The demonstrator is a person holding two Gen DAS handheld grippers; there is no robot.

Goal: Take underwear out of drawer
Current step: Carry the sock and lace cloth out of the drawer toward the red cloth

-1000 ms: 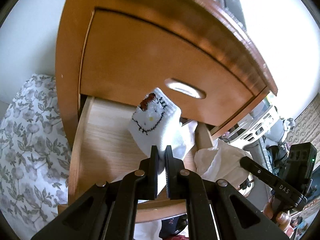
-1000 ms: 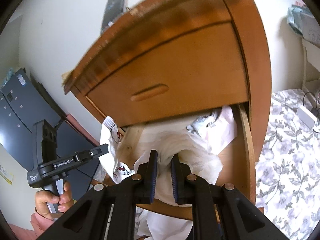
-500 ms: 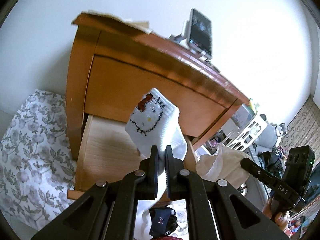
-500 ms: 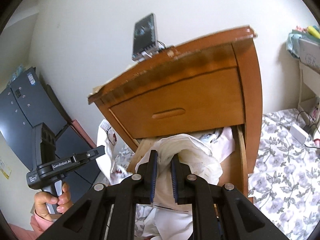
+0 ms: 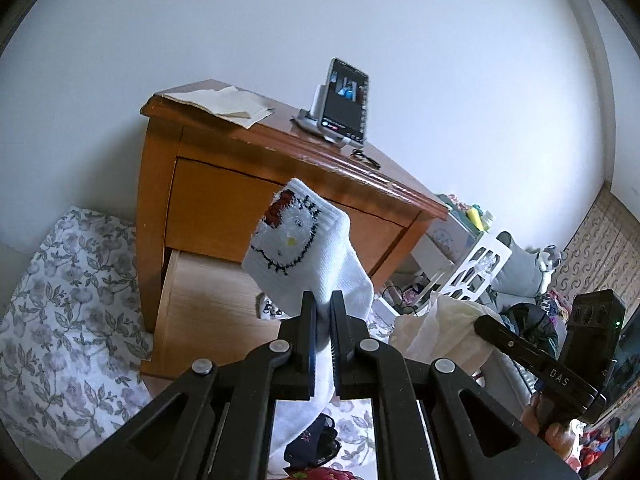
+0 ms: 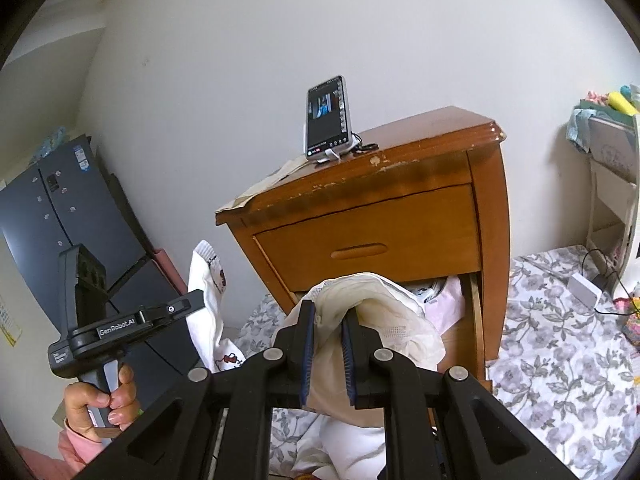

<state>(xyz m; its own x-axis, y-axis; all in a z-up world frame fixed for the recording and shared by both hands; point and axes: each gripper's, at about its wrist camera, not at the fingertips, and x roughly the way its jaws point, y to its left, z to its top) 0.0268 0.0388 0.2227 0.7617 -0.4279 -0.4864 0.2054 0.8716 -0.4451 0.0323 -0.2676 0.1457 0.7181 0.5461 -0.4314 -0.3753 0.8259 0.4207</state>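
Both tools (image 5: 323,308) (image 6: 328,320) lifted, seemingly clamped.

Two black handheld grippers. The left gripper (image 5: 322,312) has two flat black fingers (image 5: 307,332) with blue pads and round silver screws on its angular linkage. The right gripper (image 6: 327,322) matches it. Seen from the side, the left one reads "GenRobot.AI" in white and the right one "DAS". The hand (image 6: 105,404) on the grey grip wears a pink sleeve (image 6: 74,446).
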